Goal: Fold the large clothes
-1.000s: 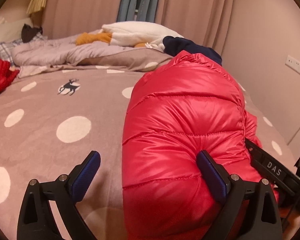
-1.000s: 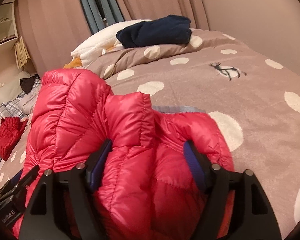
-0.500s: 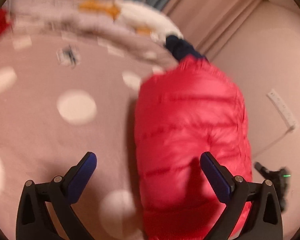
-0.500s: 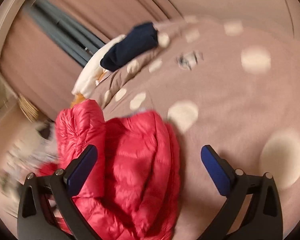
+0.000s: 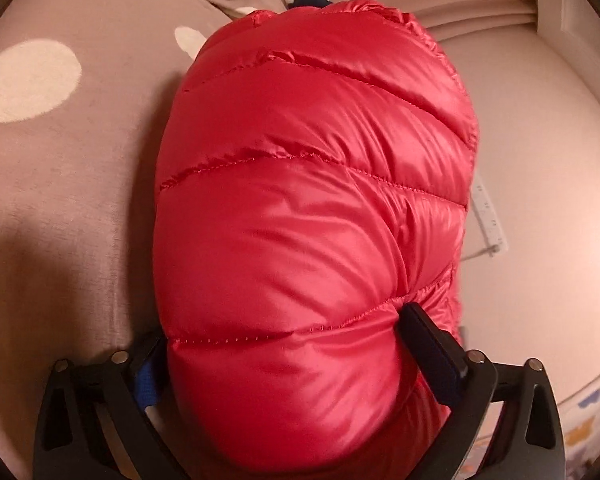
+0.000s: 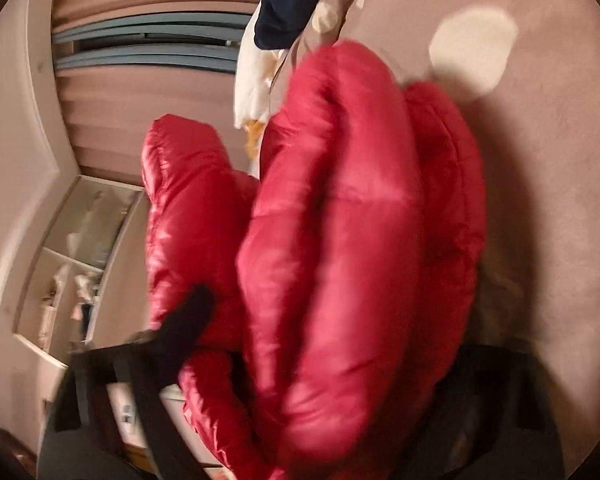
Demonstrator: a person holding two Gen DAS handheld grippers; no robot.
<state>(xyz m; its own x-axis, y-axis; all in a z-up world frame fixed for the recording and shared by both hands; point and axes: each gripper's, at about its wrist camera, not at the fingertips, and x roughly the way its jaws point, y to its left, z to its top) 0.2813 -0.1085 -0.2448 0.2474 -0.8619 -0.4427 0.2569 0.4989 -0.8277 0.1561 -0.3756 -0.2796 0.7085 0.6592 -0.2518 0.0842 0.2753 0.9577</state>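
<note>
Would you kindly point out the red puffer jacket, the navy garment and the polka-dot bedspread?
red puffer jacket (image 5: pixel 312 216): left wrist view, middle quilted panel.
navy garment (image 6: pixel 288 8): right wrist view, its middle.
polka-dot bedspread (image 5: pixel 32 76): left wrist view, a cream dot.

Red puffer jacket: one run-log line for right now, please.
left claw closing, around red puffer jacket | right claw closing on folded bundle | bundle on spotted bedspread

Warm, dim light; a pinkish bedspread (image 5: pixel 60 200) with pale dots spreads under and ahead of the tool; pleated curtains (image 6: pixel 148 92) beyond; open shelves (image 6: pixel 72 264) left; power strip (image 5: pixel 490 220) right.
</note>
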